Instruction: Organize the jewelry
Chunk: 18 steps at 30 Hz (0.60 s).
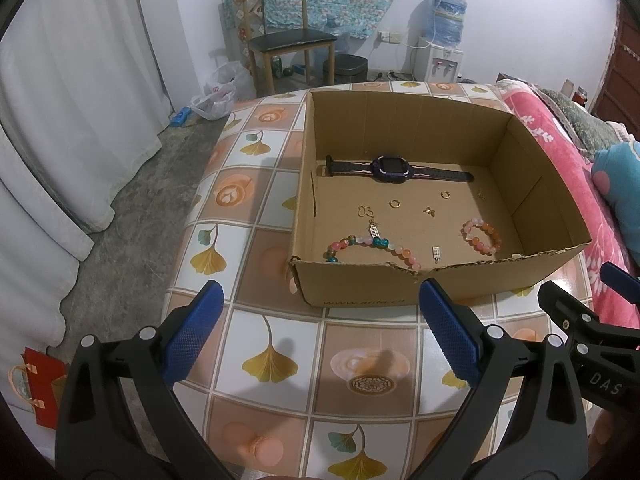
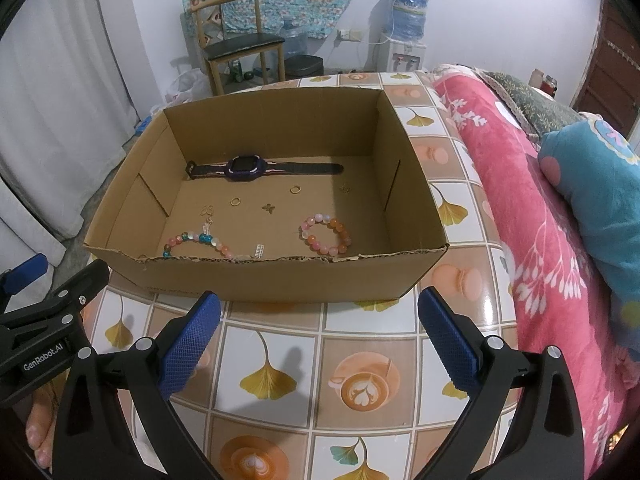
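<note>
Both jaws wide apart, empty: left gripper (image 1: 320, 332), right gripper (image 2: 320, 336) short of cardboard box (image 1: 440, 284); "GenRobot.AI" on left gripper body.

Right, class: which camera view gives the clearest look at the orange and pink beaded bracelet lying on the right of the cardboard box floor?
The right wrist view: the orange and pink beaded bracelet lies near the picture's middle, its whole loop visible. The left wrist view shows the same bracelet further right and more foreshortened, close to the cardboard box wall.
</note>
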Tool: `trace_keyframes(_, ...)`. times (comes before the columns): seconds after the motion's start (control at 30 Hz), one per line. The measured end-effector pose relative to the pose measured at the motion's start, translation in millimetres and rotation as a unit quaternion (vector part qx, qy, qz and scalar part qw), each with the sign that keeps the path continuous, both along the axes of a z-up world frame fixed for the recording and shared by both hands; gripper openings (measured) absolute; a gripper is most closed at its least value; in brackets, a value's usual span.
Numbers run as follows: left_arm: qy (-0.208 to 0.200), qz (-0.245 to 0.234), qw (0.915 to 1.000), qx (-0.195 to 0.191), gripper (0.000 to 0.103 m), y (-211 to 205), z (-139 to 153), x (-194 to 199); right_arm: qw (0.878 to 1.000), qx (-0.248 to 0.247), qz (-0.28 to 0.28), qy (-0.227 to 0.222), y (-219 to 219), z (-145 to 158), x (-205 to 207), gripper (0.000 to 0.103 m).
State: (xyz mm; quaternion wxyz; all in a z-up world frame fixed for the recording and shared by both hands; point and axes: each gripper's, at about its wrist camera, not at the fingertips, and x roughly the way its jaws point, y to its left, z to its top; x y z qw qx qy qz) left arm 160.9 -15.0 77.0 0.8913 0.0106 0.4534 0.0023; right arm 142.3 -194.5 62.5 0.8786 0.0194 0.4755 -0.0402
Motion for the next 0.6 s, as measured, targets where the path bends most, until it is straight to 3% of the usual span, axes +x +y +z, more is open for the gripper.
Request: trace_keyframes(0.6, 0.000, 0.000, 1.0000, -0.001, 0.095, 1.3, -0.3, -0.2, 1.000, -0.001, 0.001, -0.001, 0.8, 1.6, 0.4, 0.096)
